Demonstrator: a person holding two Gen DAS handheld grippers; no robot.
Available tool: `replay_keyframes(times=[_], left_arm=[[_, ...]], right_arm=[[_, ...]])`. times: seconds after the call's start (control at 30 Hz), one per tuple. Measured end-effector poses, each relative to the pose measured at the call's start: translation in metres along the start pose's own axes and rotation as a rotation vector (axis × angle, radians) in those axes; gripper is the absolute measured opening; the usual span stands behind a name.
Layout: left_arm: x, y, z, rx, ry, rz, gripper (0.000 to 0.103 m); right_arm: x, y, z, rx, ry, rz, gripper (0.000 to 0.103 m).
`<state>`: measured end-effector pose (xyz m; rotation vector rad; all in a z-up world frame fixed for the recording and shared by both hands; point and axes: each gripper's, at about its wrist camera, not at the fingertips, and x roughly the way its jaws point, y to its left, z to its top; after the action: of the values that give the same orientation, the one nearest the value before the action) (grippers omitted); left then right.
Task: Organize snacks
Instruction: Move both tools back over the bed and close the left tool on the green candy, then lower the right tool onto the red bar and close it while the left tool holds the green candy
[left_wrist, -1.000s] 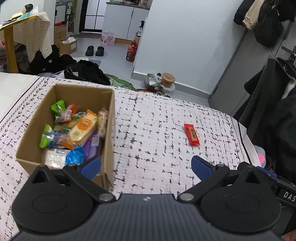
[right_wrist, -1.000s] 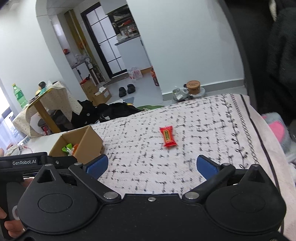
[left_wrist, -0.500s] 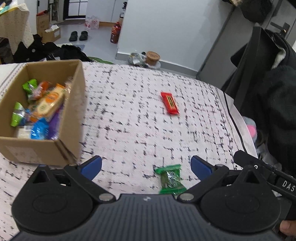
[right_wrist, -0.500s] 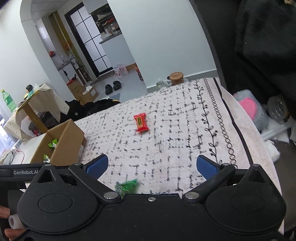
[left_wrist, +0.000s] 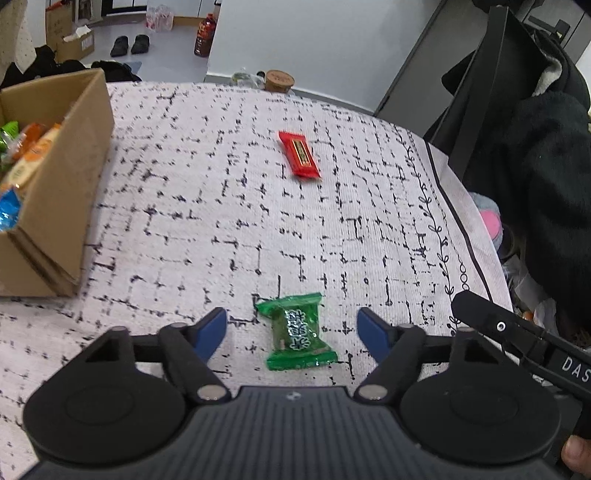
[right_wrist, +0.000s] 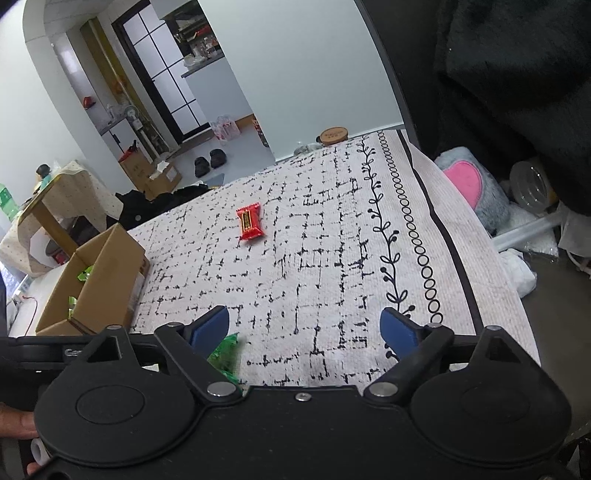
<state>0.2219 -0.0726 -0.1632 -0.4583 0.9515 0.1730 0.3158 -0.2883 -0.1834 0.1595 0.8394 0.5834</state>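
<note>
Closing around one green foil snack packet (left_wrist: 297, 333) without touching it, left gripper (left_wrist: 291, 328), one red wrapped bar (left_wrist: 299, 155) at twelve o'clock, one brown cardboard box (left_wrist: 62, 192) at ten o'clock, right gripper (right_wrist: 304, 326) jaws closing on nothing.

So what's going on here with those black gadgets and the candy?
A person holds a grasping tool in each hand and is sorting snacks into the cardboard box, which already holds several packets. The left tool has the green snack packet lying between its blue fingers, and its jaws are closing, though they do not press on the packet yet. The right tool is closing too, with only the patterned cloth between its fingers. A red snack bar lies farther off on the cloth.
</note>
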Motion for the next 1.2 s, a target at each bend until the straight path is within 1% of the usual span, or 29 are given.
replay_keyframes(times=[0.03,0.27,0.37,0.4,0.43,0.47,0.53,0.87,1.2], left_arm=[[0.003,-0.001,-0.001,-0.001,0.005,-0.002,0.068],[0.023,-0.005,-0.005,-0.005,0.036,0.007,0.057],[0.033,-0.005,-0.006,-0.003,0.055,0.014,0.052],[0.037,-0.005,-0.007,-0.004,0.064,0.014,0.048],[0.04,-0.004,-0.007,-0.007,0.072,0.014,0.037],[0.042,-0.003,-0.008,-0.01,0.075,0.014,0.032],[0.042,-0.001,-0.007,-0.014,0.065,0.016,0.029],[0.029,0.014,0.013,-0.026,-0.004,0.034,0.028],[0.022,0.028,0.032,-0.039,-0.058,0.032,0.028]], right_arm=[[0.0,0.0,-0.001,-0.003,0.003,-0.001,0.086],[0.006,-0.002,-0.001,-0.003,0.029,-0.006,0.079],[0.012,0.0,-0.001,-0.009,0.038,-0.011,0.078],[0.014,0.0,-0.001,-0.01,0.04,-0.012,0.078],[0.015,0.001,0.0,-0.01,0.044,-0.014,0.078],[0.017,0.001,0.0,-0.013,0.046,-0.016,0.078],[0.02,0.003,0.001,-0.018,0.045,-0.019,0.078],[0.033,0.018,0.011,-0.042,0.028,-0.025,0.078],[0.047,0.039,0.028,-0.082,0.014,-0.034,0.078]])
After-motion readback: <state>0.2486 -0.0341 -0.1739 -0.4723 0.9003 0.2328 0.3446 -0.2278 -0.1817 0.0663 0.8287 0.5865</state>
